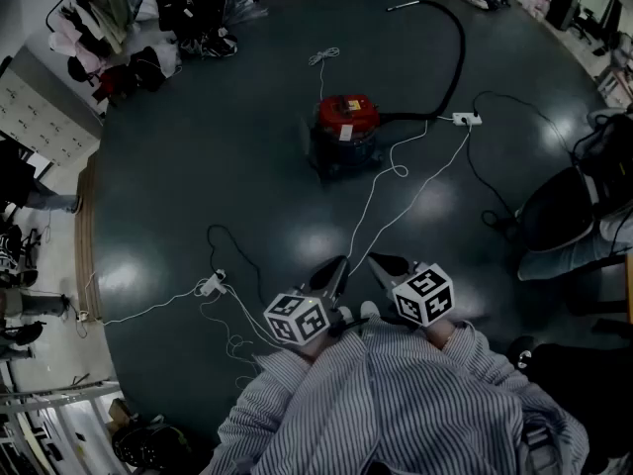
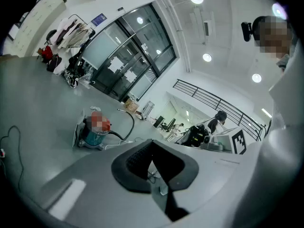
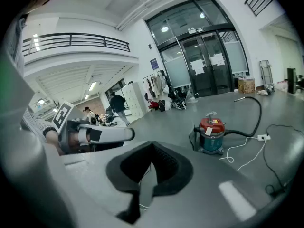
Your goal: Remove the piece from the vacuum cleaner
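Vacuum cleaner (image 1: pixel 343 132) far ahead; left gripper (image 1: pixel 339 265), right gripper (image 1: pixel 381 261) both closed

A red-lidded, teal-bodied vacuum cleaner (image 1: pixel 343 135) is being kept upright on the dark floor (image 1: pixel 198 176), its black hose (image 1: pixel 461 43) being curved away behind it.

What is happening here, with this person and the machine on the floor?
A person in a striped shirt stands on the dark floor with a hand-held gripper in each hand. The left hand-held gripper and the right hand-held gripper are both shut and empty, side by side in front of the person. The red-and-teal canister vacuum cleaner, with its black hose, stands some way ahead. Neither gripper touches it, so the removal seems not yet begun.
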The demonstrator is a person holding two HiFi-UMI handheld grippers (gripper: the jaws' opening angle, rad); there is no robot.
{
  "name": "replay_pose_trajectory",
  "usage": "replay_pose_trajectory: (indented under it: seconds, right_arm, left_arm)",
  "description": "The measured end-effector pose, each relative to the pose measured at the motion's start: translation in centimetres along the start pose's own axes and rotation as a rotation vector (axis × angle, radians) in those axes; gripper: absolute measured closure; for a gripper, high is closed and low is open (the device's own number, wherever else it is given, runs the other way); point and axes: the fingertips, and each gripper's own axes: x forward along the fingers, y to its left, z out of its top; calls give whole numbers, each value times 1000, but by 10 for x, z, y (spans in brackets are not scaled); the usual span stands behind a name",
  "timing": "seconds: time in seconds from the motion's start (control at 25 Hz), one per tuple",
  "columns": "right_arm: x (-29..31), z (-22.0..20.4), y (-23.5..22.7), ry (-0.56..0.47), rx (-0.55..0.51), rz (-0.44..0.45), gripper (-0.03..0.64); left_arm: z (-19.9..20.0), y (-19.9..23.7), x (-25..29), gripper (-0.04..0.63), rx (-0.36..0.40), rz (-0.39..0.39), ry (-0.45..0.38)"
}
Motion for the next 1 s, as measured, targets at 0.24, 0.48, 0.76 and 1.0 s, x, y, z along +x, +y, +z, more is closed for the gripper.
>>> replay_pose_trajectory:
  seconds: [0.24, 0.48, 0.76, 1.0]
  right_arm:
    - [2, 8, -2, -2, -10, 4, 615]
    - [3, 11, -6, -6, -10, 6, 615]
    - [-3, 23, -26, -76, 4, -28, 615]
    - [-4, 23, -51, -49, -12, -32, 612]
  left_arm:
    - [3, 0, 8, 595, -10, -32, 21]
    - [3, 6, 11, 595, -14, -25, 24]
    - [7, 5, 19, 595, -18, -31, 5]
    - [11, 9, 34, 595, -55, -4, -60]
